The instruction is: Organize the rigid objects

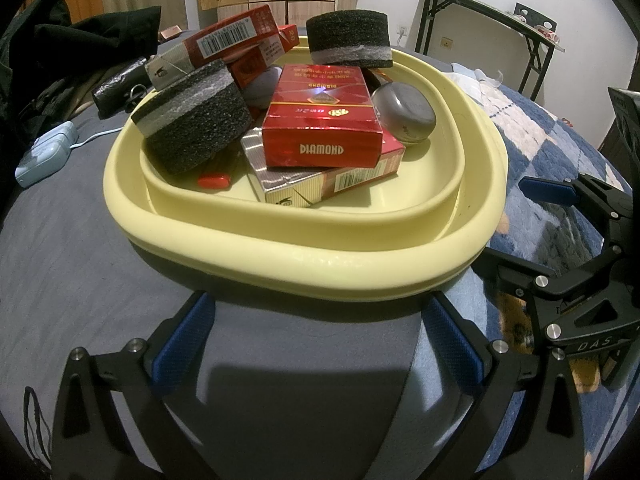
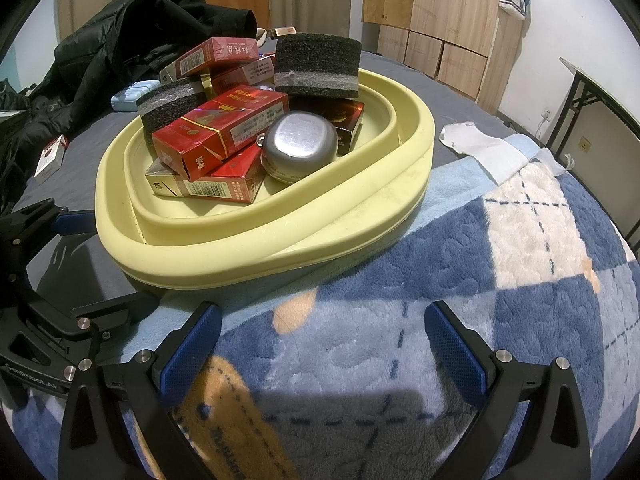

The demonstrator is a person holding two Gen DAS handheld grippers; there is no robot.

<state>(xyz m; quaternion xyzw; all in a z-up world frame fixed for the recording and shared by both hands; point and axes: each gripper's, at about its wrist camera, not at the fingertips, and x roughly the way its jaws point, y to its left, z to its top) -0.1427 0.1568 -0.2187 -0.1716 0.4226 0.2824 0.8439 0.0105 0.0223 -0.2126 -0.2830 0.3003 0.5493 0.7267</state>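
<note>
Left wrist view: left gripper point(image 1: 316, 344) wide, nothing btwn its fingers, low over the grey bed sheet point(image 1: 80, 248), just short of the near rim of the yellow tray point(image 1: 304, 256). Tray contents: red DIAMOND pack point(image 1: 324, 120) on top of a 2nd pack point(image 1: 320, 184); foam block point(image 1: 192, 120) front-left, tilted on the rim; 2nd foam block point(image 1: 348, 40) at the far rim; silver tin point(image 1: 404, 112) right of the top pack; small red item point(image 1: 214, 181), prob. a lighter, on the tray floor; more red packs point(image 1: 232, 40) stacked at the back. Right gripper point(image 1: 520, 232) at frame right, beside the tray's right corner. Off-tray: pale blue case point(image 1: 46, 152) w/ cord, far left. Right wrist view: right gripper point(image 2: 320, 344) also wide and empty, over the plaid blanket point(image 2: 480, 280), tray rim point(image 2: 280, 248) just ahead; loose pack point(image 2: 50, 158) on the sheet, well left of the tray; white cloth point(image 2: 480, 148) to the right; black jacket point(image 2: 140, 40) behind. Step in hand, by judgement: most rigid items already in tray; loose pack looks like what's left. Tips: take it w/ left gripper, closer side; grip across the narrow faces, light squeeze, carton may crush; set it flat in a bare spot near front, not on the pile — stack is tilted, could slide; don't nudge front-left foam off the rim.
</note>
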